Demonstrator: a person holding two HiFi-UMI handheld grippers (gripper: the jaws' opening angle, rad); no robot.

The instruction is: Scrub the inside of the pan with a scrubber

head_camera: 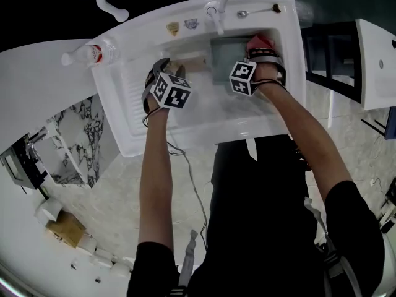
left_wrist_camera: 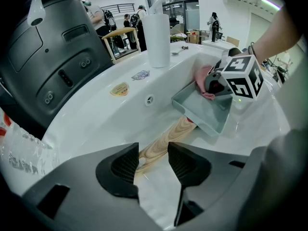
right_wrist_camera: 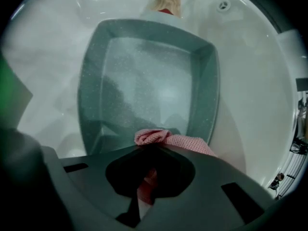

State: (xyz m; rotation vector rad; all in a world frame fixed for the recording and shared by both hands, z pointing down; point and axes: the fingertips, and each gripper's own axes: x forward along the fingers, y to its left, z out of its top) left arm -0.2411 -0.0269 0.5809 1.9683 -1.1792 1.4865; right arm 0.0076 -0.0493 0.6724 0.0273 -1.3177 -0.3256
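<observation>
Two claws are sharing the job in the white sink: the right claw is pinching the pink scrubber tight at the far right corner of the grey pan, which is lying in the basin. The left claw is standing partly open around the end of the wooden handle, clamping nothing. Closing firmly on that handle first seems wise, so the pan is not sliding under the scrubbing strokes.

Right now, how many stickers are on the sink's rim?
2, both on the sink back rim, left of the tap: a yellow sticker and a pale sticker beside it, nearer the tap. Others could be hidden.
</observation>
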